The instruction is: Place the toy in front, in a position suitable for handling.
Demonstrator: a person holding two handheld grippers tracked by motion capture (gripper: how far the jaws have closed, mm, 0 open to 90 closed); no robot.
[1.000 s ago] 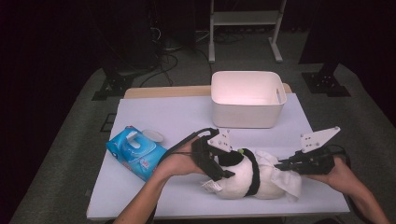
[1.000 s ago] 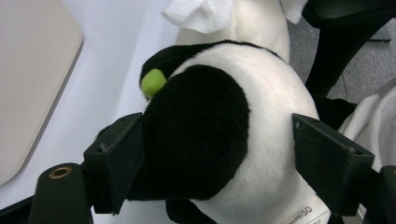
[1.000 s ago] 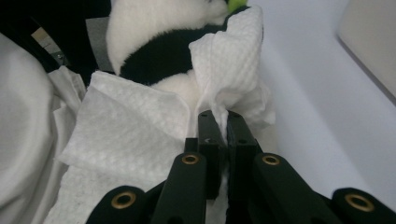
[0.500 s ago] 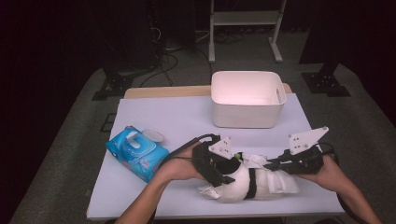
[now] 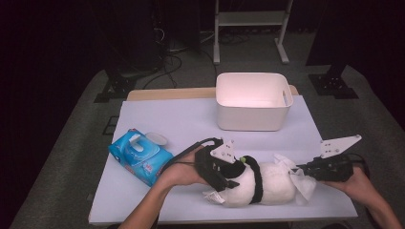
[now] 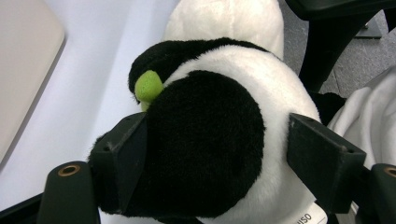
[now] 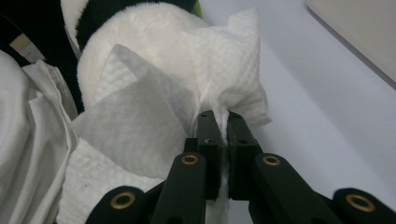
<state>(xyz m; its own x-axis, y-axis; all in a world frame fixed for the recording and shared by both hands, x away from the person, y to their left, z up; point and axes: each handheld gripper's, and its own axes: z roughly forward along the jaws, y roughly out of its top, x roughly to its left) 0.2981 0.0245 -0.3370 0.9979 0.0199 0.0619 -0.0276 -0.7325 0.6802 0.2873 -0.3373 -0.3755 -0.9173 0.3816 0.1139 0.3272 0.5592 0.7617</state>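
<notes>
Two grippers worked one plush panda (image 5: 260, 183), which lay low and right of centre in the high view, long axis running left to right. The left gripper (image 5: 222, 176) clamped its head end, jaws pressing the fur on both sides. The right gripper (image 5: 305, 171), just right of the body, pinched a white wipe (image 7: 233, 93) tight against the panda's near end.

High view looked down from above table (image 5: 157, 124), farther off; both gripper views sat close along own jaws, sharing plush penguin (image 6: 219, 140) from opposite ends.
</notes>
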